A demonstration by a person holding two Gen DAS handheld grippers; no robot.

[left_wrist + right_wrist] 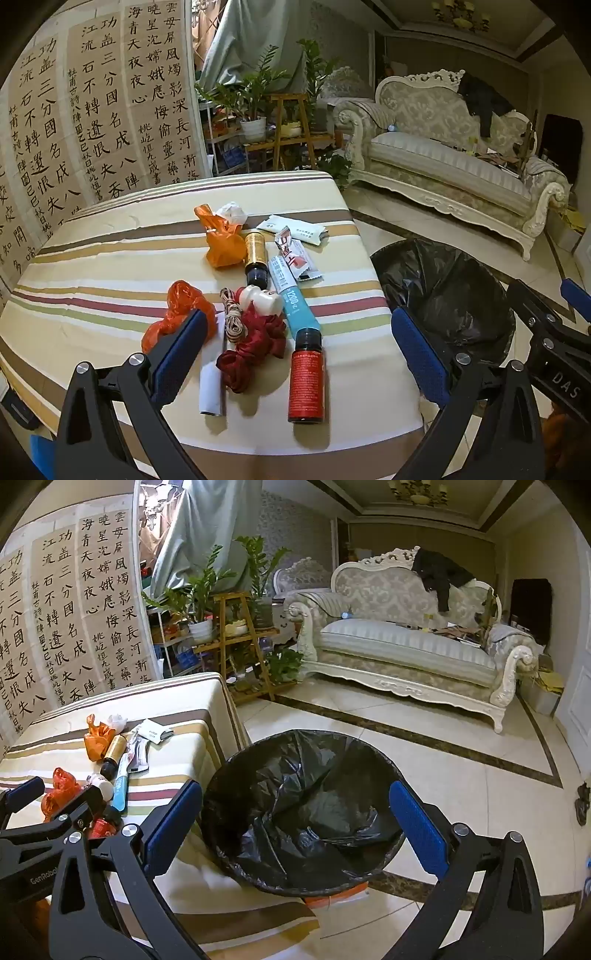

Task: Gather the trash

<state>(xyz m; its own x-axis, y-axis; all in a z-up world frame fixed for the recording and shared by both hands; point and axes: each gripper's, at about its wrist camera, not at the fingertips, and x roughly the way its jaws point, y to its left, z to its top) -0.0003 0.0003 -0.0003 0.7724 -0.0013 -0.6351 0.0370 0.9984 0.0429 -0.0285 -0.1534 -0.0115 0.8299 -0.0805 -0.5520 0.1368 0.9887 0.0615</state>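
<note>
While both grippers, left (299, 339) and right (295, 812), gape wide and empty, the trash lies on the table (92, 258) beside the bin (295, 812): two stiff vials, red (306, 384) and gold (256, 258), best pinched midway; two limp orange bags (219, 240), likely slippery; three light wrappers

A home living room: ornate sofa (406, 642), potted plants (207, 590), calligraphy sheets (99, 122).

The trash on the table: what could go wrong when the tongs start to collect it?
The red bottle lies on its side near the table's front edge; a nudge may roll it off. The items are crowded, so the open left tongs could catch the red ribbon with it.
</note>
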